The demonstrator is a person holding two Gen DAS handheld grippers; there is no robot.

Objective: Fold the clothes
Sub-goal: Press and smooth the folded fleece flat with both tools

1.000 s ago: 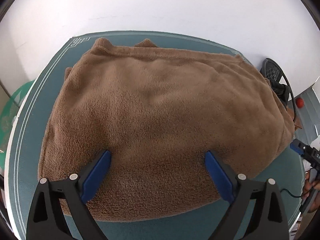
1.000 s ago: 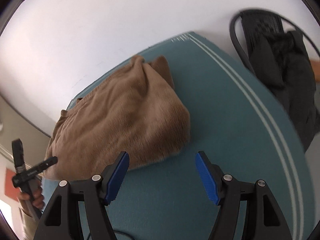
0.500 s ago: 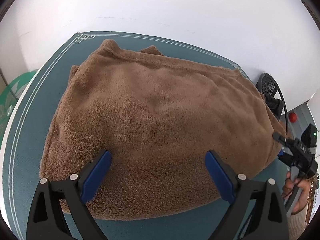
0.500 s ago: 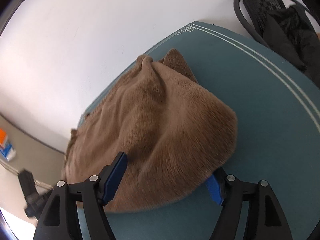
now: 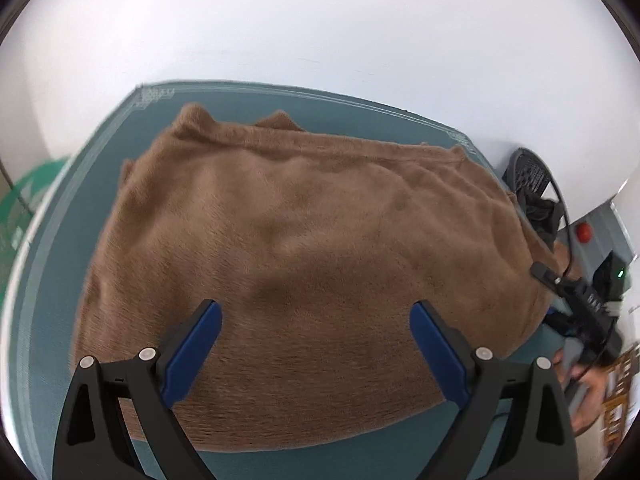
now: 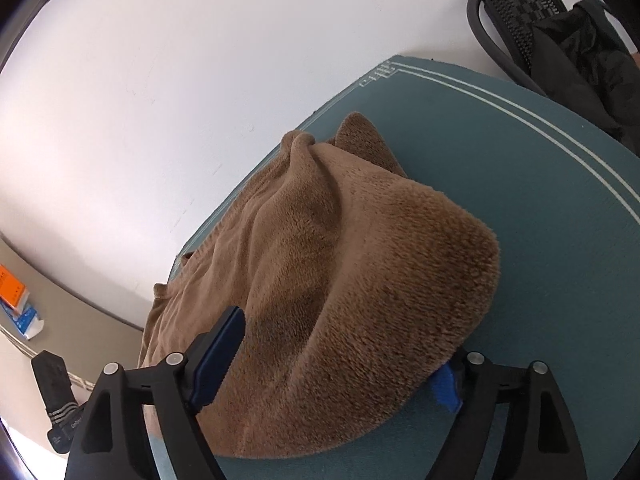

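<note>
Garment: brown fleece garment (image 5: 304, 264) is lying folded in a thick pad across the middle of the bench, filling most of the left wrist view; two small corners are poking up at its far edge.
Near corner: in the right wrist view the brown fleece garment (image 6: 360, 264) is bulging up in a rounded hump, with creases running back toward the wall.
Left hand-held gripper (image 5: 316, 344): it is hovering over the near edge of the fleece with its blue-padded fingers (image 5: 192, 354) spread wide apart, nothing clamped between them.
Right hand-held gripper (image 6: 340, 360): its jaws are standing apart, straddling the rounded corner; the left blue pad (image 6: 218, 358) is sitting against the top of the fleece, while the other pad is mostly hidden under the fold, so I cannot tell whether it is touching cloth.
Bench (image 5: 52, 280): its teal cover with pale border lines is showing on all sides of the garment.
Wall (image 5: 320, 20): plain white, running right behind the far edge of the bench.
Chair (image 6: 516, 4): black mesh back, standing beyond the right end of the bench with dark clothing (image 6: 592, 44) draped on it.
Boxes (image 6: 18, 308): orange and blue cartons are lying on the floor, well apart from the bench.
</note>
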